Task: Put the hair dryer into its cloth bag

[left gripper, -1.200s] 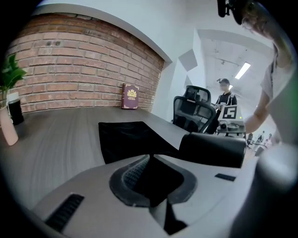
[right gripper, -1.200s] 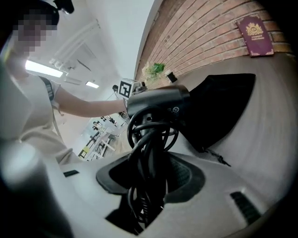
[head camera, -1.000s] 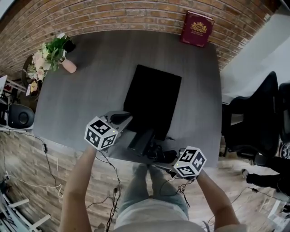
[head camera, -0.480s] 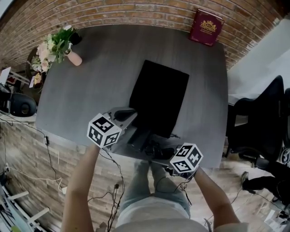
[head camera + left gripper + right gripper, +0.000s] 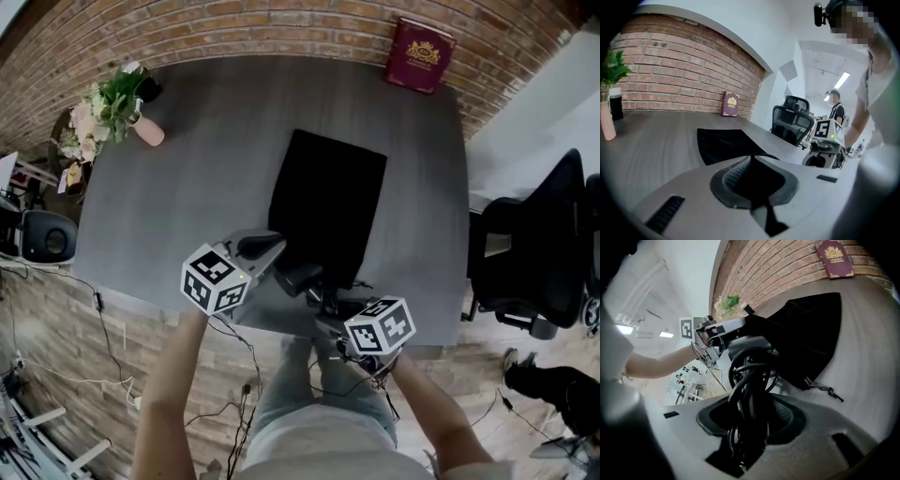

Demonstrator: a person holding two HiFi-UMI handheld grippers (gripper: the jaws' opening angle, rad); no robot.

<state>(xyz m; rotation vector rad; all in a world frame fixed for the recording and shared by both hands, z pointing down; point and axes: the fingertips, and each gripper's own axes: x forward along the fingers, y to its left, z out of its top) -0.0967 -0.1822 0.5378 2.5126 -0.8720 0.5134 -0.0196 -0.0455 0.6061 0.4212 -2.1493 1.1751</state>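
Observation:
The black cloth bag [image 5: 328, 197] lies flat on the grey table [image 5: 187, 187], its mouth at the near edge. My left gripper [image 5: 272, 246] is shut on the bag's near left edge, and black cloth [image 5: 726, 143] fills its jaws [image 5: 752, 159]. My right gripper [image 5: 323, 305] is shut on the black hair dryer [image 5: 302, 277], gripping the handle with the coiled cable [image 5: 750, 376] wound around it. In the right gripper view the dryer's head [image 5: 749, 345] sits right at the bag [image 5: 806, 338] opening, beside the left gripper. A drawstring [image 5: 825, 389] trails from the bag.
A red book [image 5: 419, 54] leans on the brick wall at the back right. A pink vase of flowers [image 5: 117, 108] stands at the back left corner. A black office chair [image 5: 534, 253] is to the table's right. Cables hang below the near edge.
My right gripper has carried the hair dryer left and toward the bag's mouth, rolling as it went. The left gripper has kept its hold on the bag's edge in place.

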